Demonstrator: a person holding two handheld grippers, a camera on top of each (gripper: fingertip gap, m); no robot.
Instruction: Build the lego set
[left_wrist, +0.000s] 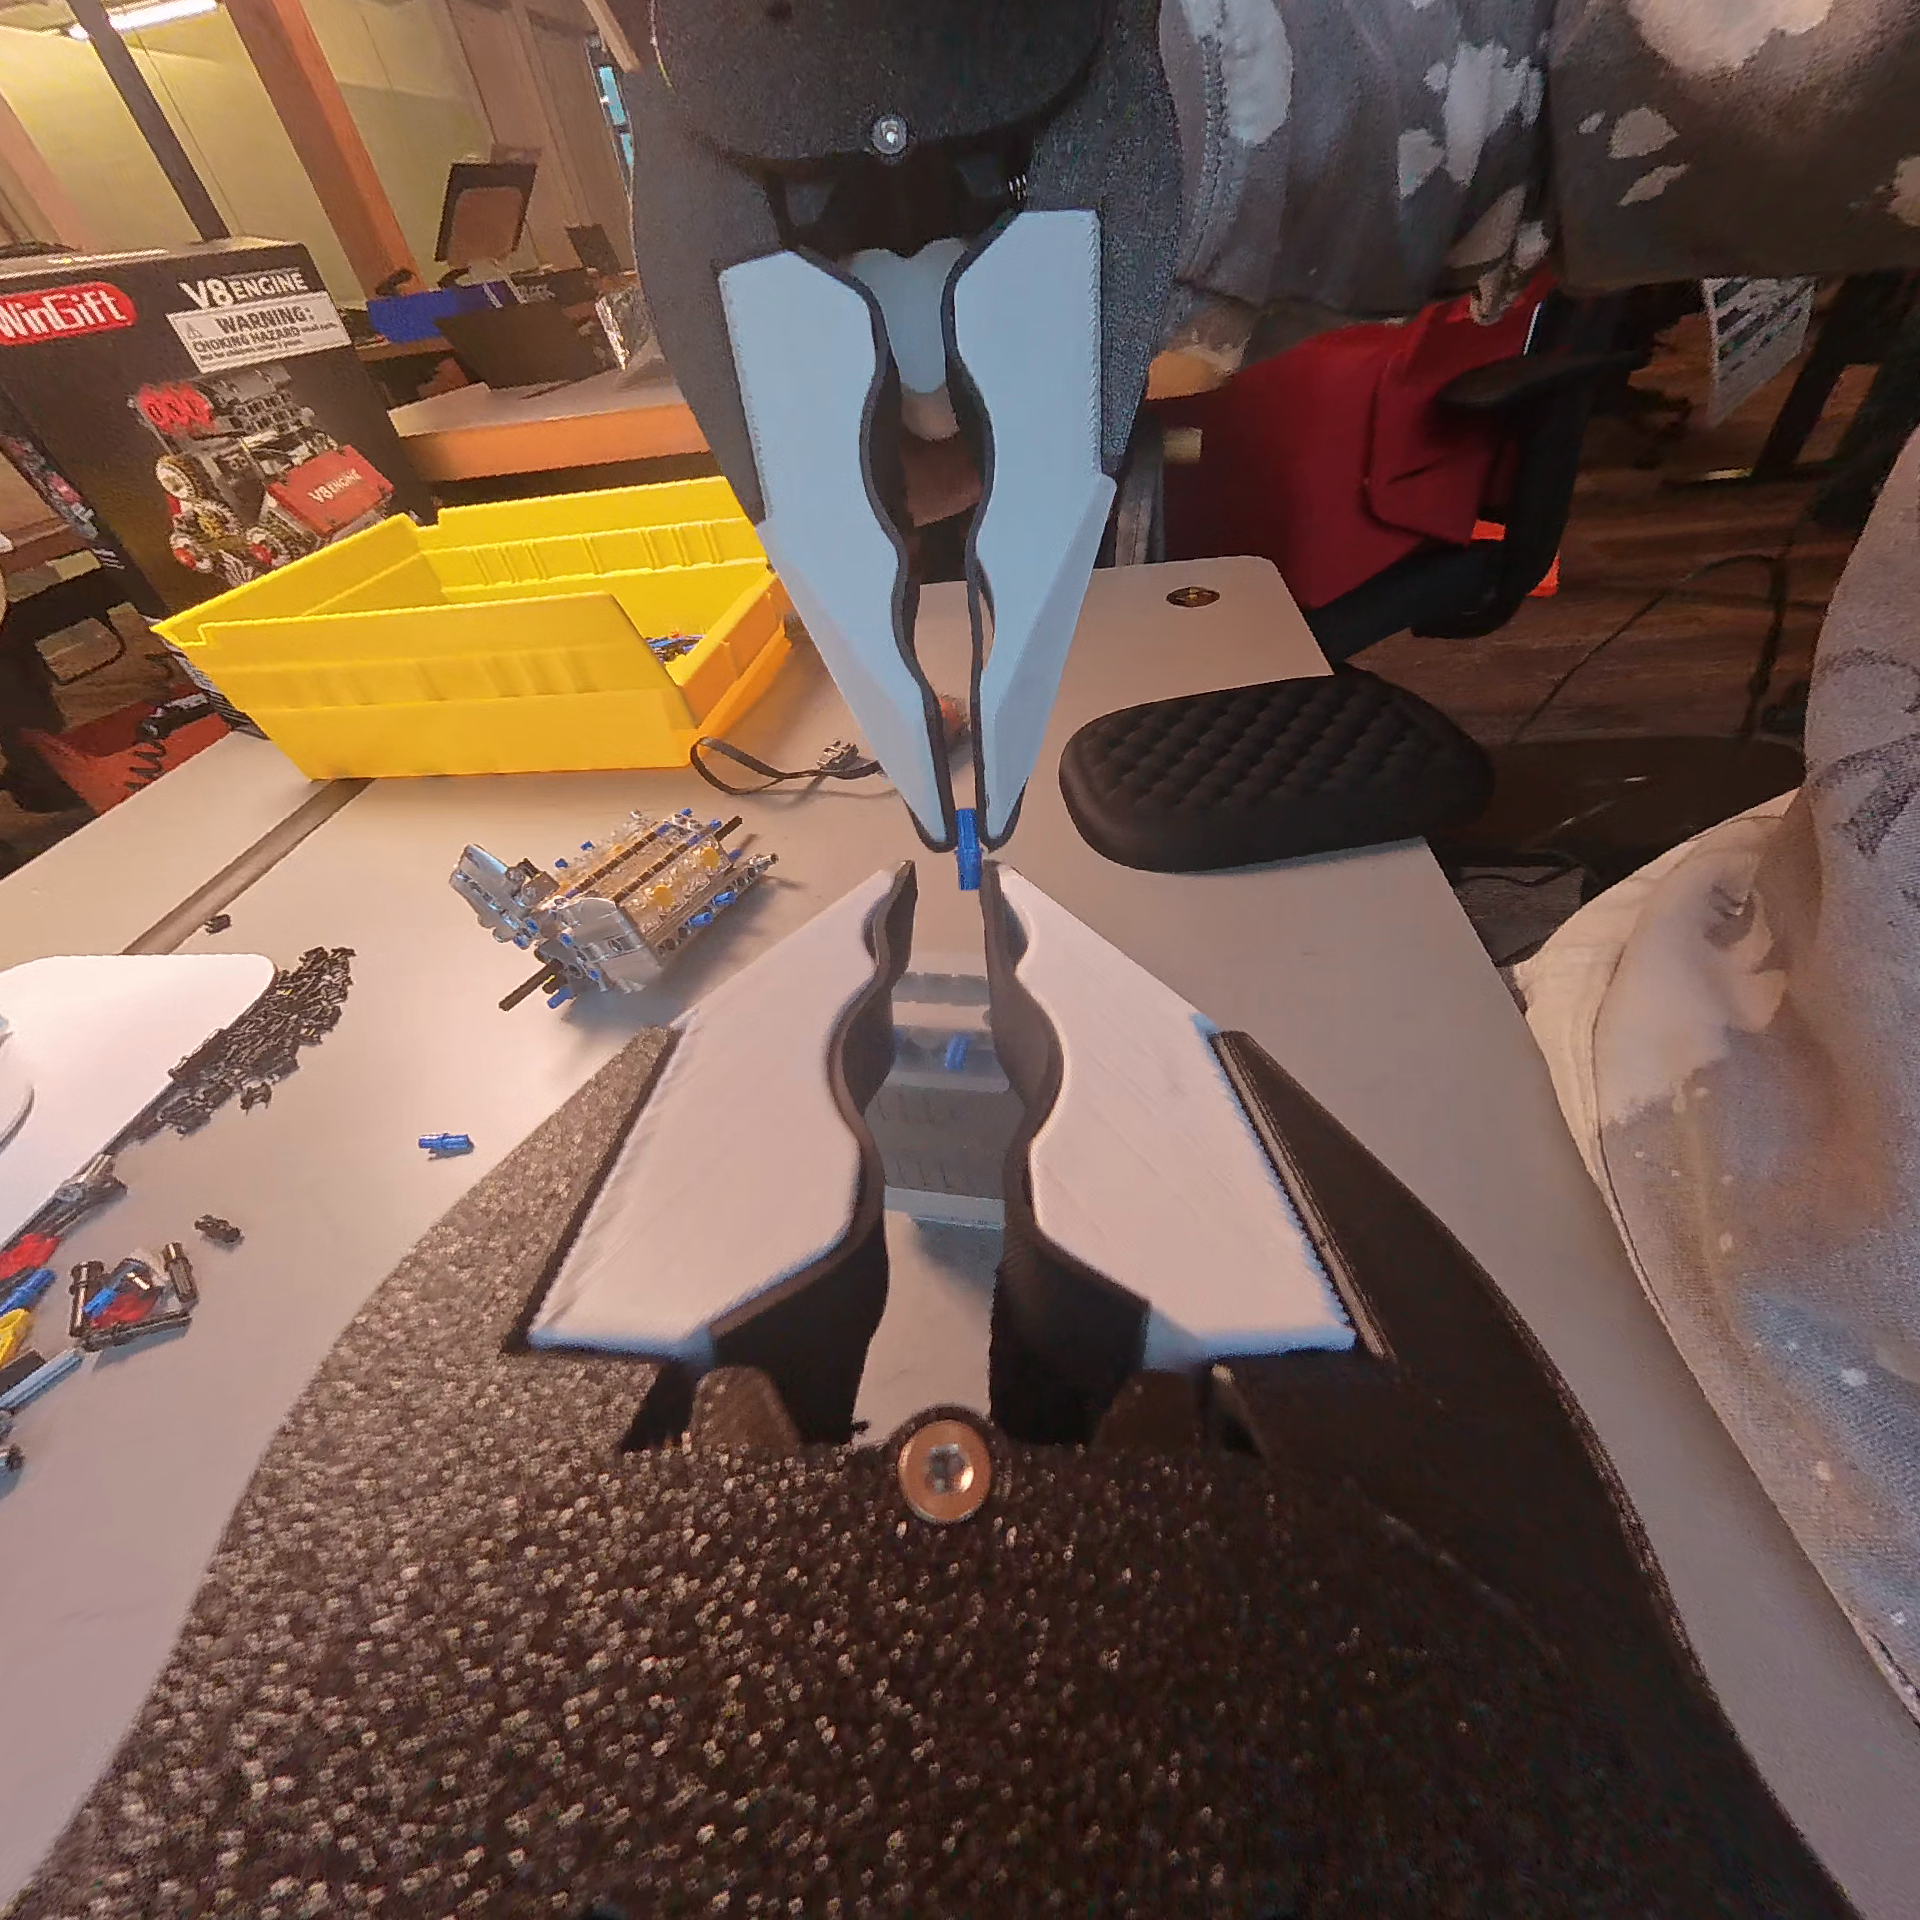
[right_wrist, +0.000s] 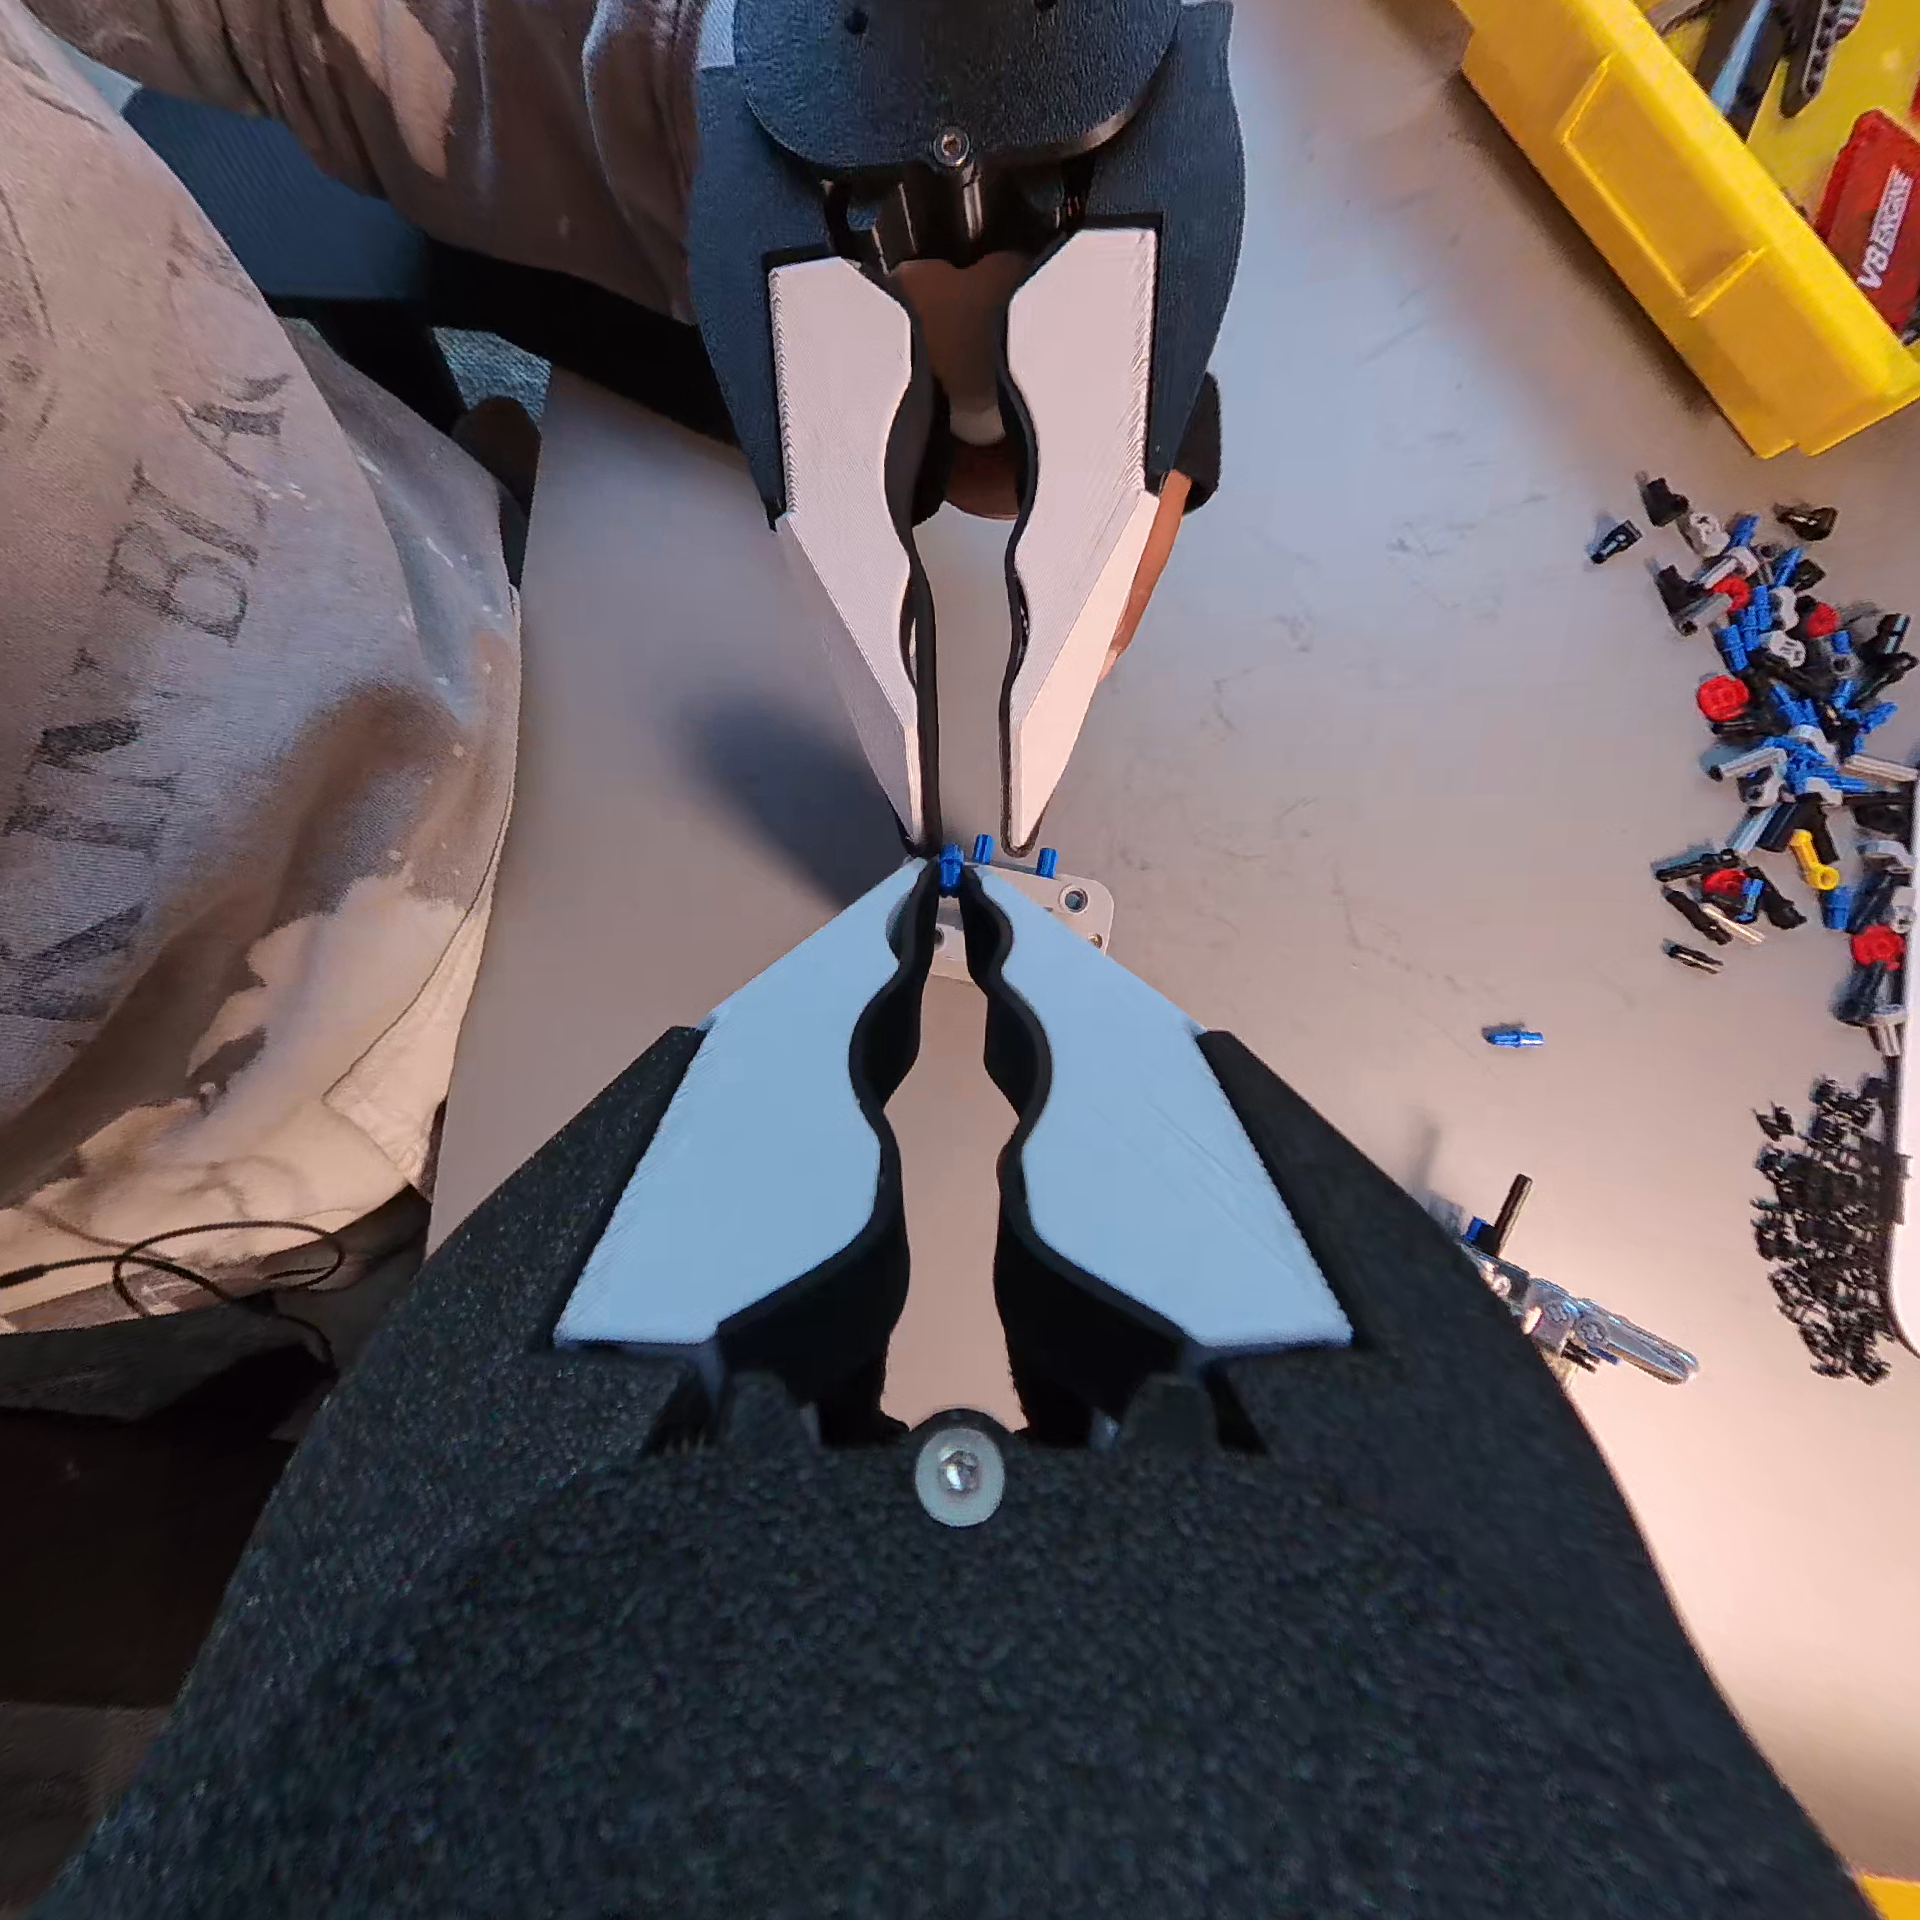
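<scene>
Fingertip to fingertip above the grey surface (right_wrist: 1299, 623), the two grippers meet over small building-toy parts. The right gripper (right_wrist: 943, 871) has its fingers clamped on a blue pin (right_wrist: 948, 868), which stands roughly upright, its long axis running in line with the opposing fingers; in the left wrist view the same pin (left_wrist: 967, 850) hangs from that gripper's tips, pointing down toward the left gripper (left_wrist: 948, 883). The left gripper's fingers sit close together around a light grey plate piece (right_wrist: 1070, 896), which carries more blue pins standing on end; the piece is partly hidden between the fingers, so the grip itself cannot be made out. A single loose blue pin (right_wrist: 1513, 1036) lies on its side nearby. Farther out are a partly built engine model (left_wrist: 613, 909), a heap of small black pins (left_wrist: 270, 1023), a mixed pile of blue, grey and red parts (right_wrist: 1787, 727) and a yellow bin (left_wrist: 468, 665), with a printed box (left_wrist: 208, 416) behind it.
</scene>
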